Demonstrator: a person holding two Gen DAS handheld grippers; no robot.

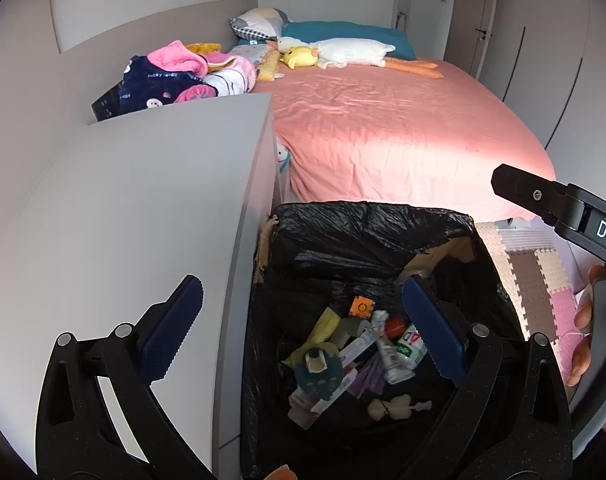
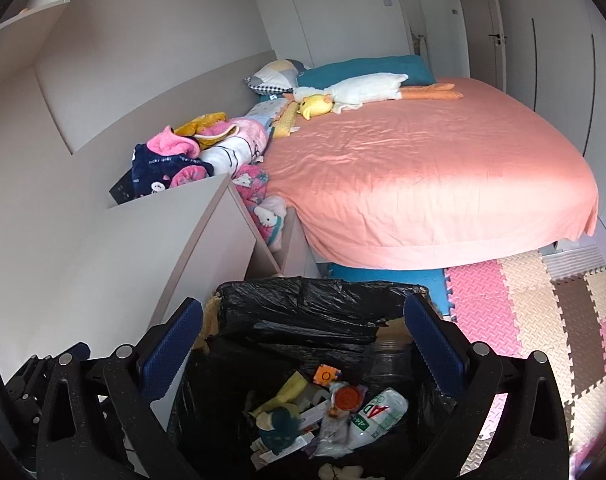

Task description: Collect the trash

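Note:
A bin lined with a black bag [image 1: 367,224] [image 2: 303,300] stands on the floor beside a white cabinet. Inside lies a pile of trash [image 1: 355,356] [image 2: 323,416]: a white plastic bottle [image 2: 379,416], a yellow wrapper, an orange cube, a crushed tube, paper scraps. My left gripper [image 1: 303,328] is open and empty above the bin's left rim. My right gripper [image 2: 303,352] is open and empty above the bin; its body also shows at the right edge of the left wrist view [image 1: 563,208].
A white cabinet [image 1: 143,200] [image 2: 163,232] stands left of the bin. A bed with a pink sheet [image 1: 383,132] [image 2: 423,180] carries plush toys and pillows. Folded clothes [image 1: 175,76] lie behind the cabinet. Foam puzzle mats [image 2: 535,312] cover the floor at right.

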